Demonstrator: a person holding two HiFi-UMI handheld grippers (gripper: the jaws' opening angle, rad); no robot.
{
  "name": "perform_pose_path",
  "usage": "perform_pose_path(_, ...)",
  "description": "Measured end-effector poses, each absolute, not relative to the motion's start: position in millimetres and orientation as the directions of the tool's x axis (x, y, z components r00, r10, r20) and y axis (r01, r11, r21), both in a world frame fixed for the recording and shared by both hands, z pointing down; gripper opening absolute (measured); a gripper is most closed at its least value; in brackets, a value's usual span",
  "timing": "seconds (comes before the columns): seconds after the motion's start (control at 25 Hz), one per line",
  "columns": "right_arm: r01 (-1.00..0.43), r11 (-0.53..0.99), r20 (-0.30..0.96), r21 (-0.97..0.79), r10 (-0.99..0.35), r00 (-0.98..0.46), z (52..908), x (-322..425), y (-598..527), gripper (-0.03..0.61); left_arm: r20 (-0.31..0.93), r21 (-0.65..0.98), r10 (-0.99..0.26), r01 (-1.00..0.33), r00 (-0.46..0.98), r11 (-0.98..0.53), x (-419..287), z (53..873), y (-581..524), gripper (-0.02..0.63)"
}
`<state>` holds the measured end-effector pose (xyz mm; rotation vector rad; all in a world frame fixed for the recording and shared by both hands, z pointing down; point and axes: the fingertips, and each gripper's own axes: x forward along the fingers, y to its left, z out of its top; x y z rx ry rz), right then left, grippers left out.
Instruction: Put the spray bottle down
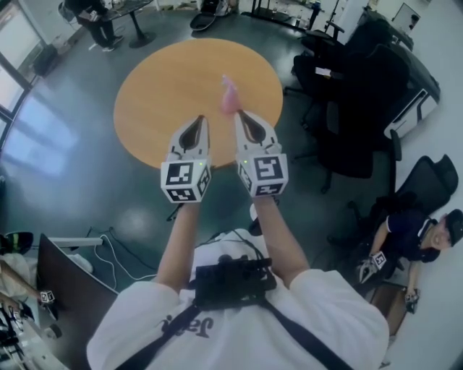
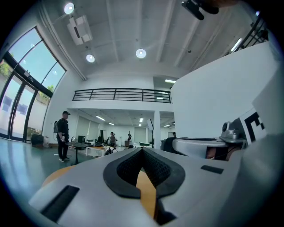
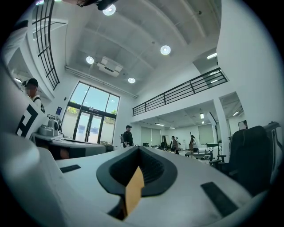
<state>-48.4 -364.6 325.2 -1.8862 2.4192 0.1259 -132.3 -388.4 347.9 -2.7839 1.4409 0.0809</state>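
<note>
- While both grippers hang above the table, neither grips anything: the left gripper [image 2: 142,151] has its jaws pressed together at the tips, and only a sliver of orange tabletop shows through the slit below them.
- The right gripper [image 3: 138,150] is the same, with its jaws closed tip to tip and nothing between them.
- Seen from the head view, the left gripper [image 1: 200,119] and the right gripper [image 1: 240,114] sit side by side, close but apart, both pointing toward the far side.
- The spray bottle [image 1: 230,95], pink and a little blurred, stands on the round wooden table [image 1: 166,79], just beyond the right gripper's tip. I cannot tell whether the two touch.
- Each gripper carries a marker cube at its near end, the left cube [image 1: 186,181] and the right cube [image 1: 264,173].
- Bare forearms run back from the cubes to a white shirt [image 1: 325,311], with a black device [image 1: 231,283] strapped on the chest.
- Black office chairs [image 1: 362,108] crowd the floor right of the table, and a person [image 1: 409,238] sits at the near right.
- At the far left, another person [image 1: 94,18] is beside a small dark table.
- The left gripper view shows a standing person [image 2: 63,135] at the left and a balcony railing [image 2: 122,94] under ceiling lights [image 2: 140,53].
- The right gripper view shows tall windows [image 3: 91,115], a standing person [image 3: 128,136] and a black chair [image 3: 253,155] at the right.
</note>
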Motion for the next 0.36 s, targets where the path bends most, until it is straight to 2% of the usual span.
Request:
perform_pose_path(0.2,-0.978,0.202,-0.134,0.043,-0.969,-0.206,318,-33,-367,0.021,-0.062,0.014,-0.812,-0.813,0.580,-0.582,-124,343,-389,0.011)
perform_pose_path(0.36,-0.983,0.183,-0.101,0.021,-0.978,-0.184,322,-29,-363,0.021,-0.055,0.017,-0.809,-0.810,0.585,-0.587,-121,343,-385,0.011)
